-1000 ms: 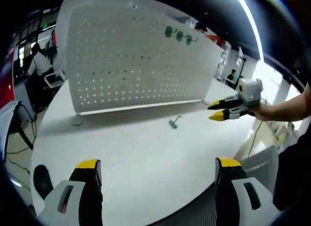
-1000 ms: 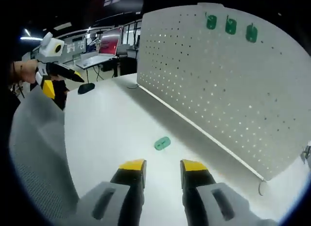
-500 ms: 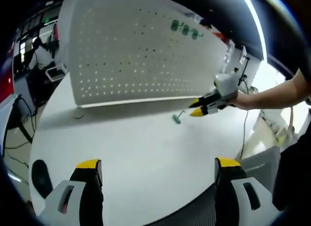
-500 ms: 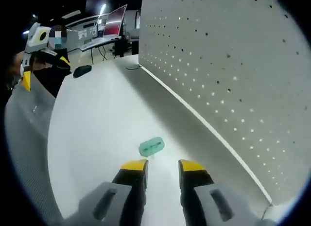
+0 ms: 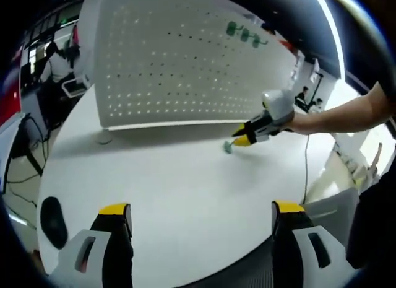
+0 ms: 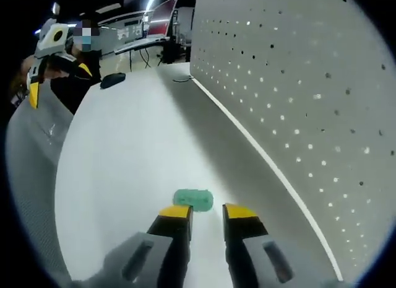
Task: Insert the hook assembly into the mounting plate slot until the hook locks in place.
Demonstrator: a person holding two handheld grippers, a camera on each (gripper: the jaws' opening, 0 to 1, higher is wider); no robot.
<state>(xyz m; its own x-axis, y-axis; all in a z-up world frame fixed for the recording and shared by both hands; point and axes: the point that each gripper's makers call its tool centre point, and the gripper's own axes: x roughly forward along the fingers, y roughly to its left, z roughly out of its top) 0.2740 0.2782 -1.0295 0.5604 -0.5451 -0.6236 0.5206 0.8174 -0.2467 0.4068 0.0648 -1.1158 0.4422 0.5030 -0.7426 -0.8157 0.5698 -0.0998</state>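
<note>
The green hook (image 6: 193,199) is not yet picked up: it lies on the white surface (image 5: 173,189) just ahead of the right gripper (image 6: 206,211), whose jaws are narrowly parted and empty. Grasping and insertion into the pegboard (image 5: 185,71) remain. The left gripper (image 5: 198,209) is held back, jaws wide open. No containers are seen.

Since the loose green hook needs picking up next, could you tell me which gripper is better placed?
Right. The right gripper has the green hook just beyond its fingers, while the left gripper hangs back over the table's near edge.
</note>
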